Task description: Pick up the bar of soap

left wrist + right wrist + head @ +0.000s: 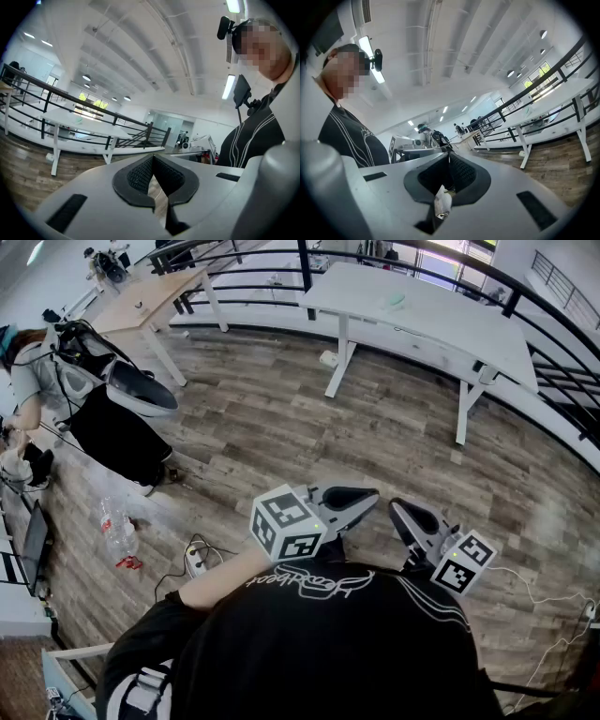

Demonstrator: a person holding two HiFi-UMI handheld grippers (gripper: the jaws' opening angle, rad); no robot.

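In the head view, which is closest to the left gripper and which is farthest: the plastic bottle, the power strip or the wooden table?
1. Power strip: on the floor, just left of the left gripper.
2. Plastic bottle: lying farther left on the floor.
3. Wooden table: far off at the top left.

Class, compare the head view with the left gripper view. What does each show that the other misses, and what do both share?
Only the head view: the plastic bottle and white power strip on the wooden floor, plus the left gripper's marker cube. Only the left gripper view: ceiling lights and the camera on the person's head. Both: the left gripper, jaws together and empty, the white table, the black railing, that floor and the person's black top.
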